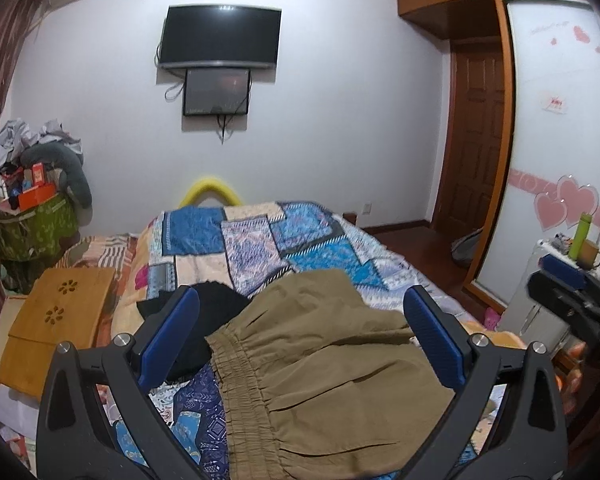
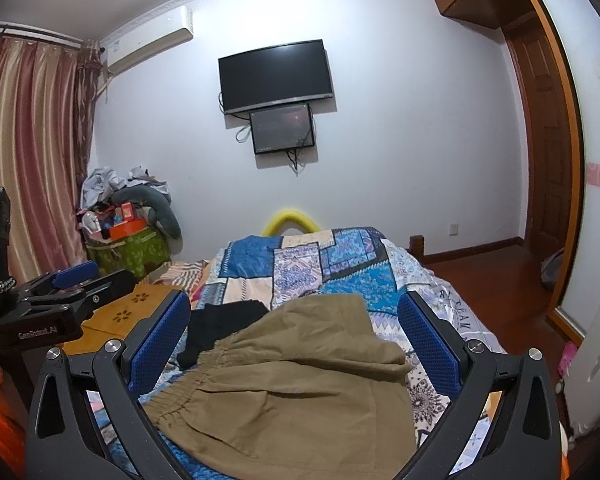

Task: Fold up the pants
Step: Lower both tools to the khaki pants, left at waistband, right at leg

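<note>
Khaki pants with a crinkly elastic waistband lie rumpled on the patchwork quilt, beside black fabric. Left gripper and right gripper jaws spread wide, holding nothing.

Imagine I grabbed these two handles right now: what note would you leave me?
Left tongs: open, holding nothing, above the waistband.
Right tongs: open, holding nothing.
Khaki cotton pants with elastic waistband: rumpled on the blue patchwork quilt, waistband towards the left.
Black garment: beside the waistband, partly under the pants.
Done: no tidy fold shows.
Left: grip, smooth flat, fold.
</note>
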Demonstrator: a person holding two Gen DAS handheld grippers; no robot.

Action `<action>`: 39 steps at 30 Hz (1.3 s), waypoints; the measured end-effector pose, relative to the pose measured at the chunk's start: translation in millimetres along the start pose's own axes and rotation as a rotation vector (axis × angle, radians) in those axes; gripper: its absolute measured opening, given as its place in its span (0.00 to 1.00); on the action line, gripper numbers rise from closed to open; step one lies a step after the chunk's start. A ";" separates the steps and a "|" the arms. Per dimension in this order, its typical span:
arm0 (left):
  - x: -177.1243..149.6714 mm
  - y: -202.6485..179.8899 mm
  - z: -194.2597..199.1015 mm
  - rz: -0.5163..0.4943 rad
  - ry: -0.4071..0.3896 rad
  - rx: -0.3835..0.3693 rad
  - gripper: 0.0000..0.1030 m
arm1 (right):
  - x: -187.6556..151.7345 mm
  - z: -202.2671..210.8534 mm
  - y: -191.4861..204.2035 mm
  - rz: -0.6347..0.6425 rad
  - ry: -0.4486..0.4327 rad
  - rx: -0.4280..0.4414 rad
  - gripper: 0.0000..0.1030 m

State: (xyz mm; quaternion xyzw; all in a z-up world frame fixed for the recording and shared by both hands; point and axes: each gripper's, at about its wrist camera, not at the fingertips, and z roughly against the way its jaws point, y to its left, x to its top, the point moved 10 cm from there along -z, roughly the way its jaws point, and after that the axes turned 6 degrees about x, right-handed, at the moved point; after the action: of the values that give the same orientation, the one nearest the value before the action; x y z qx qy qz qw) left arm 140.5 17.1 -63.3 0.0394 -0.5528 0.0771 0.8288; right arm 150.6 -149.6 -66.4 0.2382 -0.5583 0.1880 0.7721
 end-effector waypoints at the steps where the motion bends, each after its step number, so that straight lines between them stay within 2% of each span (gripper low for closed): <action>1: -2.0 1.7 -6.0 -0.002 0.010 0.008 1.00 | -2.0 -2.9 -4.2 -0.001 0.007 -0.003 1.00; 7: -18.0 19.7 -67.8 -0.012 0.127 0.047 1.00 | -20.1 -29.4 -40.6 -0.014 0.083 -0.034 1.00; 11: -35.2 34.9 -114.1 -0.041 0.220 0.082 1.00 | -40.8 -53.7 -69.2 -0.066 0.174 -0.019 1.00; 16: -61.4 60.3 -164.0 -0.032 0.348 0.104 1.00 | -76.5 -84.1 -107.8 -0.116 0.312 -0.035 1.00; 21: -95.8 87.5 -201.3 -0.057 0.465 0.184 1.00 | -126.0 -106.5 -141.4 -0.159 0.442 -0.058 0.99; 23: -110.2 93.1 -212.7 -0.056 0.519 0.180 1.00 | -148.4 -114.8 -152.9 -0.175 0.513 -0.062 0.92; 28: -145.4 91.9 -228.7 -0.072 0.636 0.150 1.00 | -183.2 -135.8 -171.1 -0.252 0.638 -0.020 0.83; 31: -161.0 83.0 -230.4 -0.099 0.685 0.120 1.00 | -208.5 -145.7 -178.0 -0.307 0.754 0.013 0.60; 32: -167.7 80.6 -231.3 -0.107 0.702 0.107 1.00 | -214.1 -146.1 -178.6 -0.319 0.780 0.022 0.57; 36: -177.5 79.2 -234.1 -0.075 0.722 0.080 1.00 | -214.7 -146.0 -178.2 -0.363 0.778 0.063 0.56; 39: -179.1 79.7 -235.5 -0.052 0.719 0.067 1.00 | -215.7 -148.6 -175.7 -0.418 0.769 0.107 0.46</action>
State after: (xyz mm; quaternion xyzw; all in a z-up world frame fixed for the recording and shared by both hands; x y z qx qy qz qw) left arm 273.7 115.9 -321.0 0.0509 -0.2218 0.0829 0.9702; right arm 297.2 -212.3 -338.5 0.2983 -0.1597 0.1312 0.9318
